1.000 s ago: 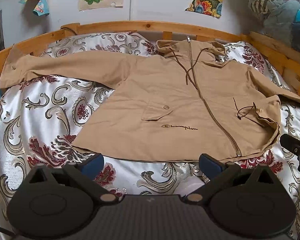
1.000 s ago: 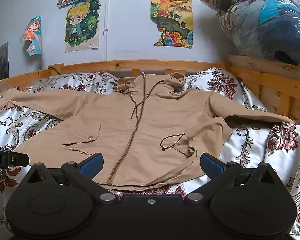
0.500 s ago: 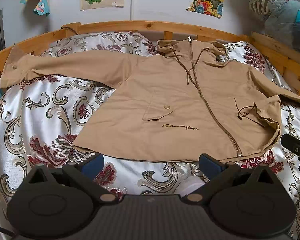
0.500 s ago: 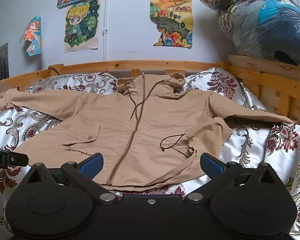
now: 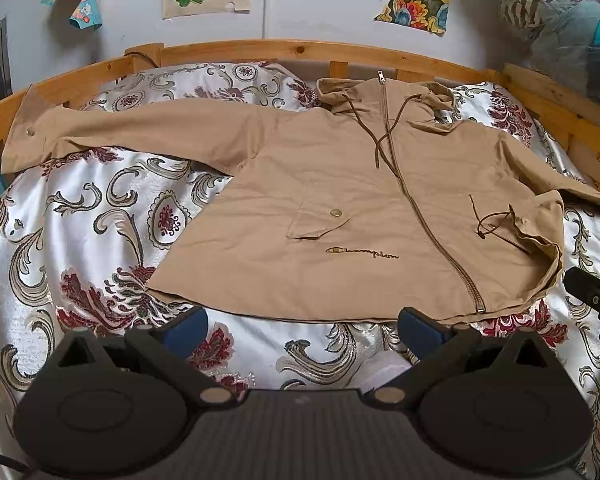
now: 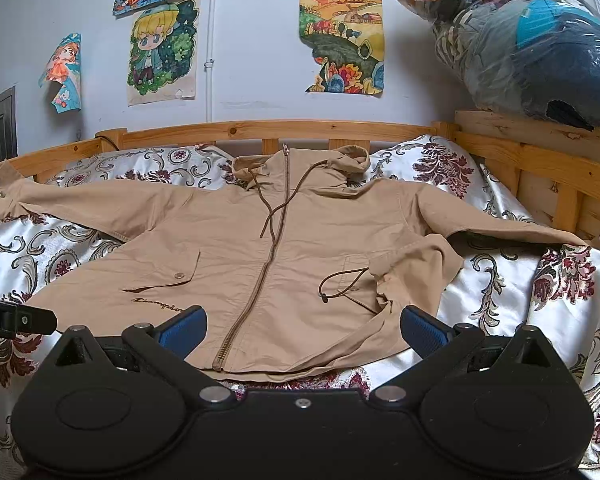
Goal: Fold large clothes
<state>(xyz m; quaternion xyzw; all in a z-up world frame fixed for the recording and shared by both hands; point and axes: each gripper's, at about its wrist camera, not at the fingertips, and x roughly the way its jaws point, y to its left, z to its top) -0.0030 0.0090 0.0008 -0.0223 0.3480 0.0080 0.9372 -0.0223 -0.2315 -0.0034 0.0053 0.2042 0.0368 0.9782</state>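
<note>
A tan zip-up hooded jacket (image 5: 340,208) lies face up on the bed, hood toward the headboard; it also shows in the right wrist view (image 6: 260,252). Its left sleeve (image 5: 120,136) stretches out to the left. Its right sleeve (image 6: 500,228) reaches to the right, and the lower right hem corner (image 6: 416,272) is folded up over the front. My left gripper (image 5: 302,328) is open and empty, just short of the bottom hem. My right gripper (image 6: 302,328) is open and empty, its fingertips over the hem near the zipper end.
The bed has a white floral satin cover (image 5: 80,240) and a wooden rail (image 5: 300,50) around the back and the right side (image 6: 540,160). A plastic bag of clothes (image 6: 540,44) sits on the rail at upper right. Posters hang on the wall (image 6: 260,60).
The left wrist view has shifted very slightly, so the jacket sits a little lower in it. Both grippers stay open and the jacket has not moved.
</note>
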